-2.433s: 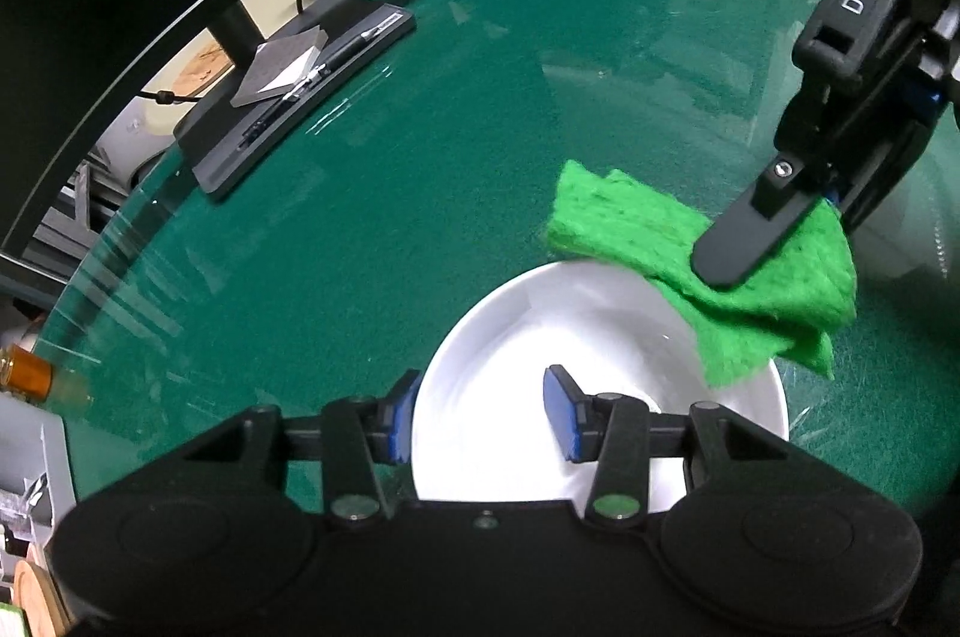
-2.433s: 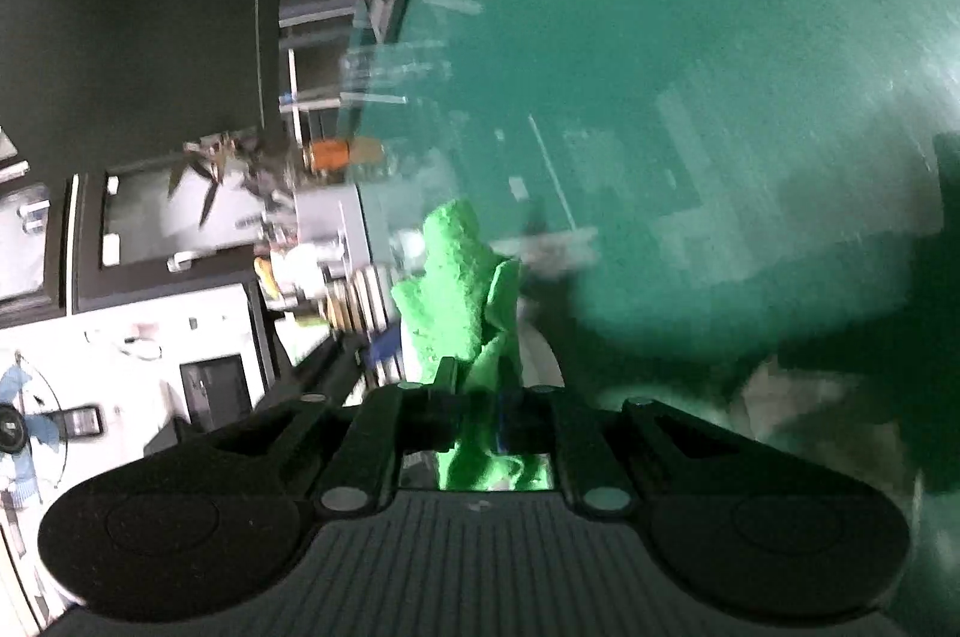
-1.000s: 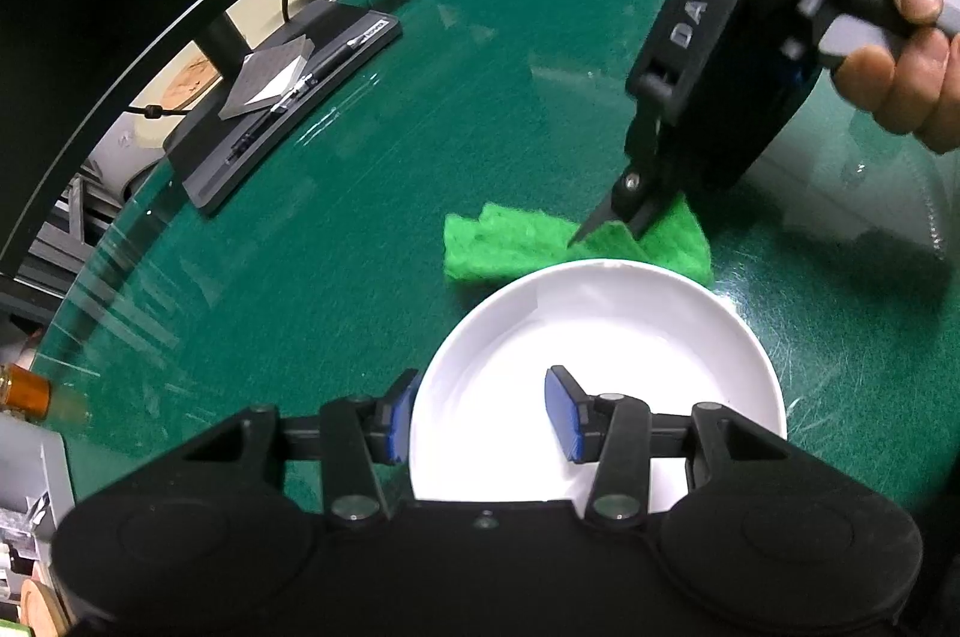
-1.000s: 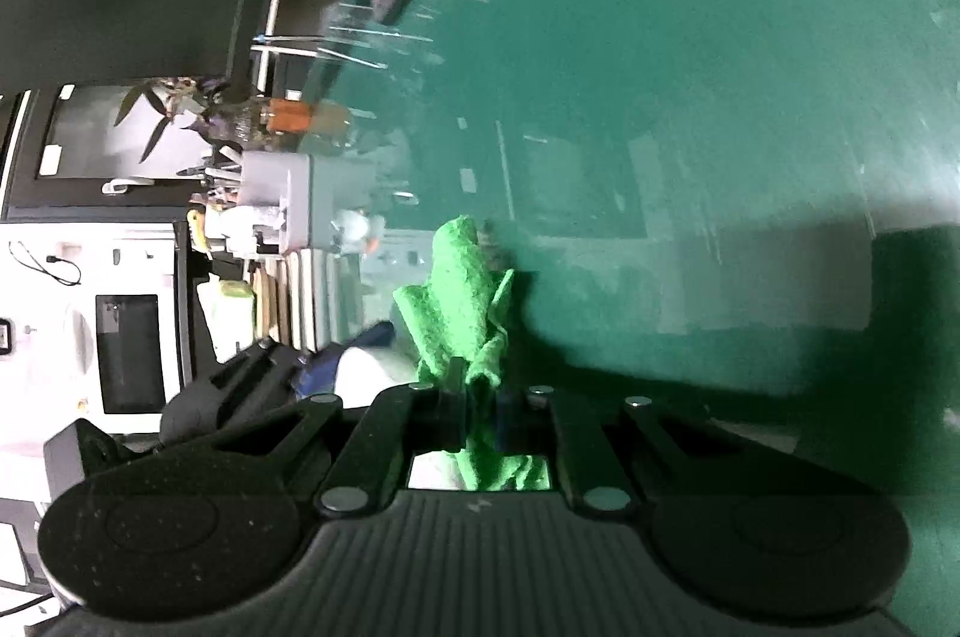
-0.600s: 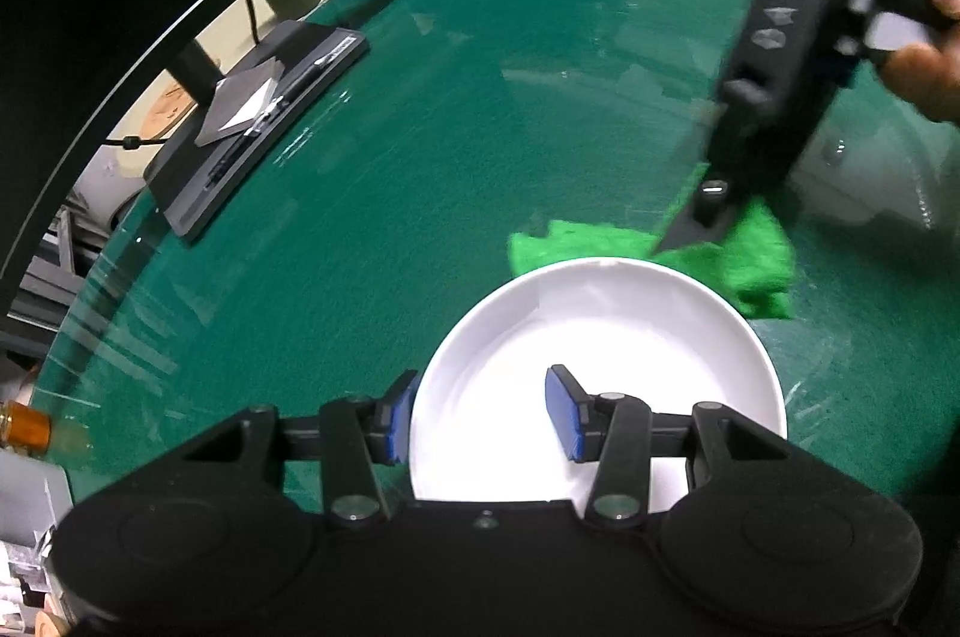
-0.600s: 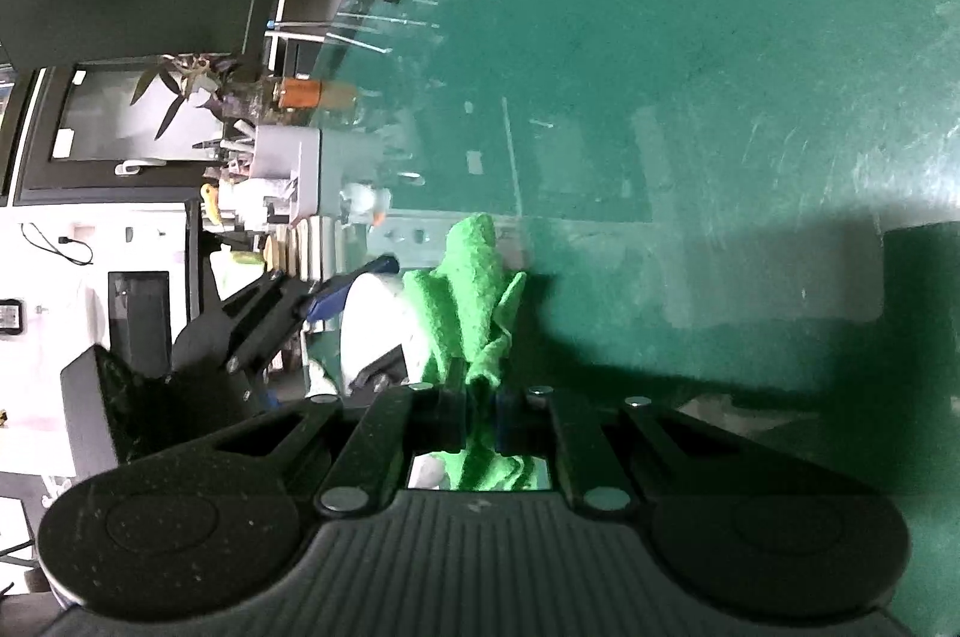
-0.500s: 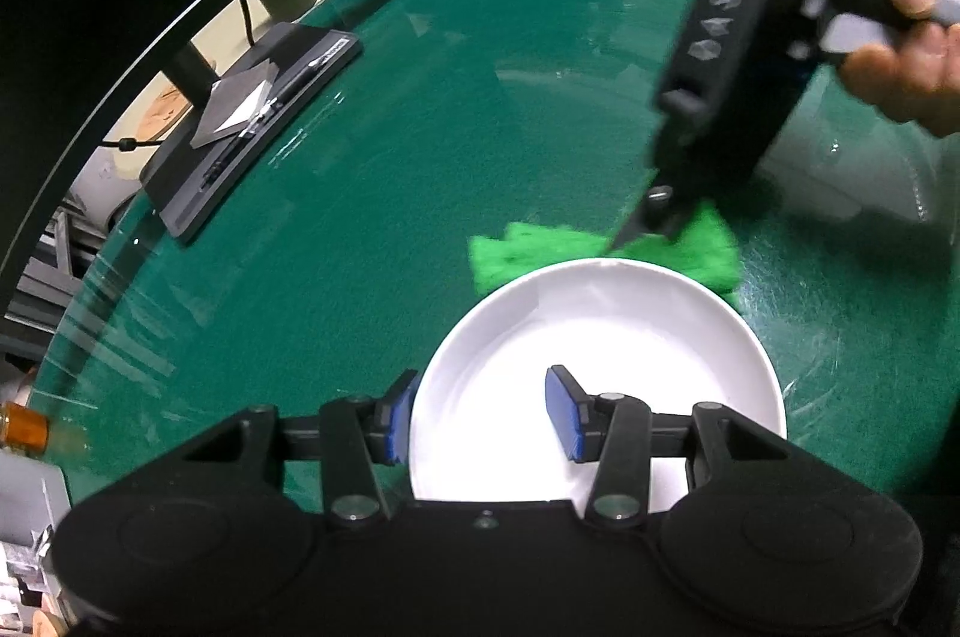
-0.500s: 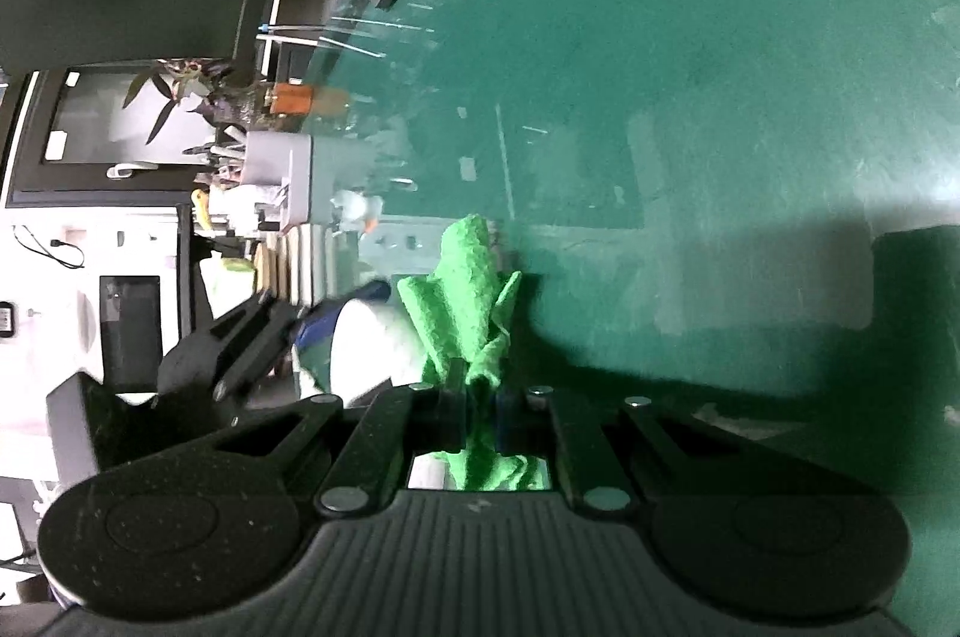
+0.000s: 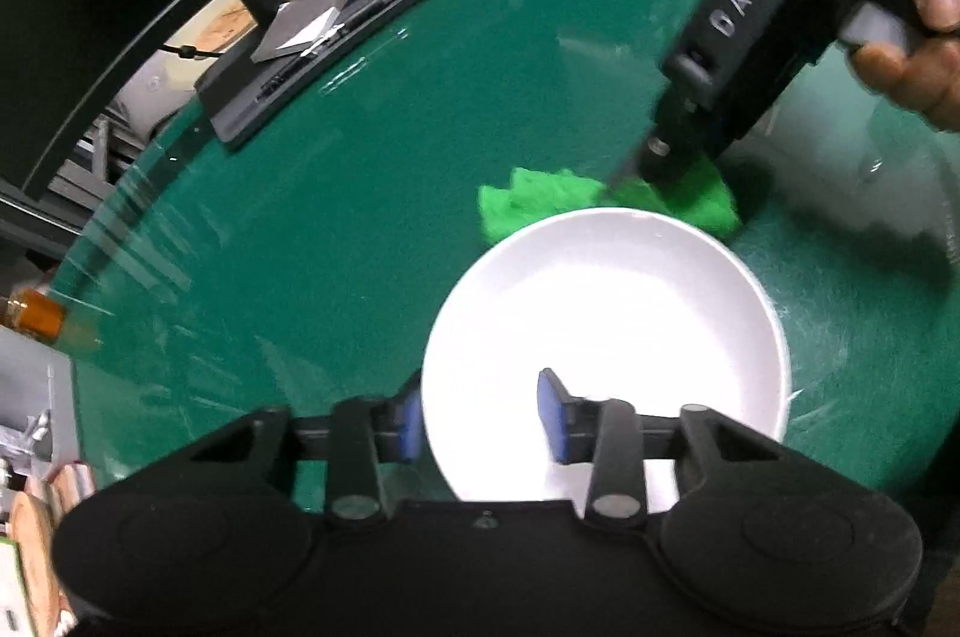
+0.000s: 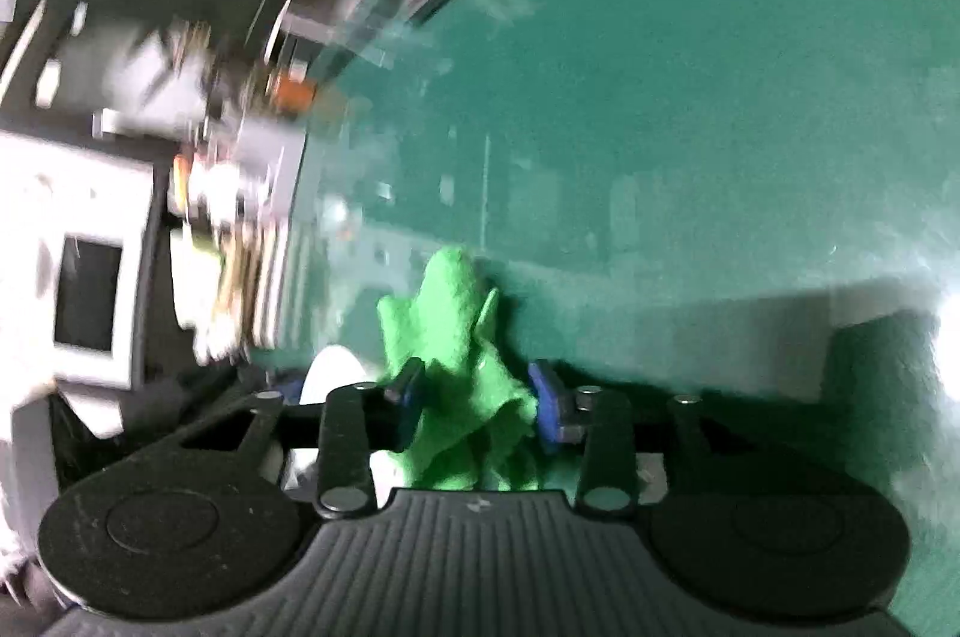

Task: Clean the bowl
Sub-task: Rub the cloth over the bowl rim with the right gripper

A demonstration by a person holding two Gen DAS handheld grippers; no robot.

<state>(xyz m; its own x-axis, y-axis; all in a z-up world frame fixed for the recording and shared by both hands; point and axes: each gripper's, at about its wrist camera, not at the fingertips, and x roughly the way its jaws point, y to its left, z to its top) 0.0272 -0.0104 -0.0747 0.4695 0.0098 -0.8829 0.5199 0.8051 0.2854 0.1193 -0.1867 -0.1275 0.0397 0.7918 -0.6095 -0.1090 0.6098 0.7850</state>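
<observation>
Left gripper (image 9: 483, 412) straddles the near rim of the white bowl (image 9: 606, 313): one blue pad outside the wall, the other inside. Jaws closing on the rim; a gap shows at the inner pad, so no firm clamp yet.

Right gripper (image 10: 477, 400) has the green cloth (image 10: 462, 337) bunched between its pads. The jaws look parted in this blurred view, yet the cloth stays put, so it reads as a pinch. From the left wrist view, cloth (image 9: 540, 202) lies on the green table (image 9: 360, 217), just beyond the bowl's far rim.

Judgement: seat the rim grip firmly first, then lift the cloth over the far rim and press its loose end flat inside. A loose hold may let the bowl skate.
</observation>
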